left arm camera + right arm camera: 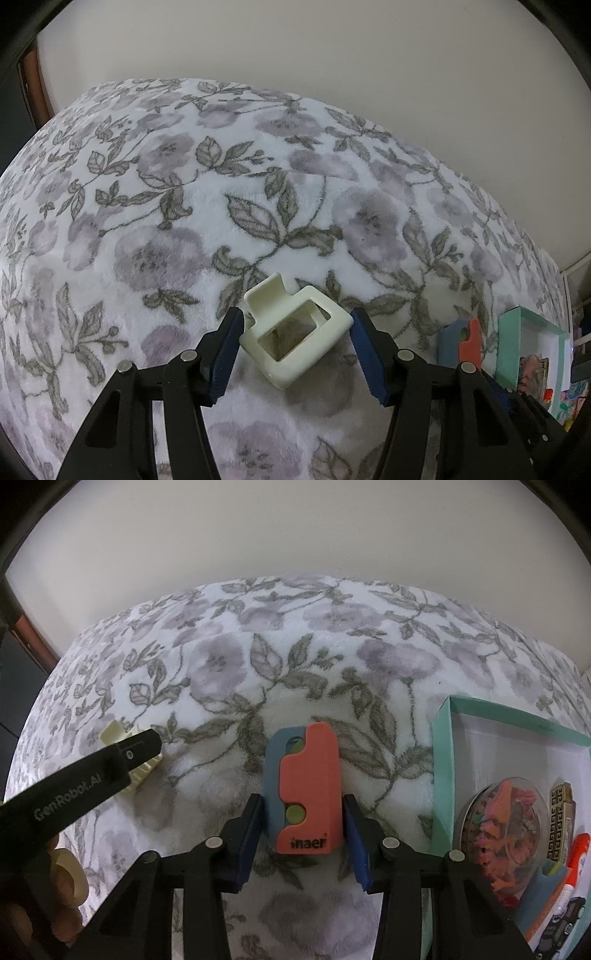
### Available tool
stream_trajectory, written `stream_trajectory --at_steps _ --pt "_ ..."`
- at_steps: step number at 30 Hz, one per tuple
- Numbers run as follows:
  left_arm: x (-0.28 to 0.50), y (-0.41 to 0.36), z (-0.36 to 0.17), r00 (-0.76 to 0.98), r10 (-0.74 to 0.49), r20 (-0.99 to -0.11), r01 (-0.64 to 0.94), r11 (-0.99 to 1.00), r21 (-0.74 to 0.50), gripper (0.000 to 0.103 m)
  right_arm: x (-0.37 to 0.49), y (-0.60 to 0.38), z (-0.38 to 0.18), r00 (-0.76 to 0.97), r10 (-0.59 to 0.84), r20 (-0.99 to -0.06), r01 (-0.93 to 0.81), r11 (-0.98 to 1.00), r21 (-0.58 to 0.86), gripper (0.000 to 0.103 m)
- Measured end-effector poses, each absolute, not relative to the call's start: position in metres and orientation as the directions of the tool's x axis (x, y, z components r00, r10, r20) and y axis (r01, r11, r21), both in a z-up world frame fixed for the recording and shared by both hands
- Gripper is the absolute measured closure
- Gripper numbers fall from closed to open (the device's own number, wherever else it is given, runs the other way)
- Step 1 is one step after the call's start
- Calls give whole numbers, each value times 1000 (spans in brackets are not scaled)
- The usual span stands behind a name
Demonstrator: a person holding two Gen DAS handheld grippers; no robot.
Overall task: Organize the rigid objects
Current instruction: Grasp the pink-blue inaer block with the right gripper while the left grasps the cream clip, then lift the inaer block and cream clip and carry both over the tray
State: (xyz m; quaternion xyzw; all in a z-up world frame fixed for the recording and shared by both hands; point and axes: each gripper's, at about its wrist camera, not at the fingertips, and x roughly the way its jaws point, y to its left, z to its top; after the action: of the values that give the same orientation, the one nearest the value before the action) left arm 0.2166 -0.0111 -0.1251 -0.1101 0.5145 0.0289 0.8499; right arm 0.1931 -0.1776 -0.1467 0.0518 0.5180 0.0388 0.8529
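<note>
From the left wrist camera, a plush fleece blanket (pixel 258 184) printed with mauve flowers and grey leaves covered the whole surface, with a plain pale wall behind it. A glossy cream plastic hair claw clip (pixel 295 332), squarish with a rectangular cut-out, lay near the camera. The left gripper (pixel 295 347) pointed steeply down over it, and its blue pads pressed the clip on both sides, grasping it. At the far right stood a coral-and-blue case (pixel 466 341) and a teal cardboard box (pixel 513 343) with a white lining.

From the right wrist camera, the same matte case (pixel 306 794), a rounded coral shell over a blue-grey body with a green dot and dark lettering, lay on the blanket in the centre. The right gripper (pixel 301 834) angled down around it, its pads at the case's lower sides; whether they actually touched could not be told. To the right, the open teal box (pixel 443 760) held a round clear container (pixel 502 834) of pinkish bits, a gold-patterned item, and other small things too unclear to name. At the left, the other gripper's black finger (pixel 92 775) crossed the cream clip (pixel 144 768), with a person's hand (pixel 62 886) low in the corner.
</note>
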Motion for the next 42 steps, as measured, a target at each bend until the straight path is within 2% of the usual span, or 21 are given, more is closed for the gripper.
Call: stream_trajectory --at_steps 8,17,28,42 --pt "215 -12 -109 495 -89 -864 -153 970 -188 42 190 -180 -139 473 127 -872 -6 990 141 58" --pt "204 -24 -58 582 -140 -801 -93 967 -236 42 180 -195 -102 543 131 -829 12 986 164 58" --pt "183 -75 -7 642 -238 -729 70 965 -254 42 163 -255 -61 617 84 -783 116 974 196 58" --pt "150 -167 -2 562 -385 -732 301 919 -253 42 129 -357 -38 638 -52 -768 279 946 168 58"
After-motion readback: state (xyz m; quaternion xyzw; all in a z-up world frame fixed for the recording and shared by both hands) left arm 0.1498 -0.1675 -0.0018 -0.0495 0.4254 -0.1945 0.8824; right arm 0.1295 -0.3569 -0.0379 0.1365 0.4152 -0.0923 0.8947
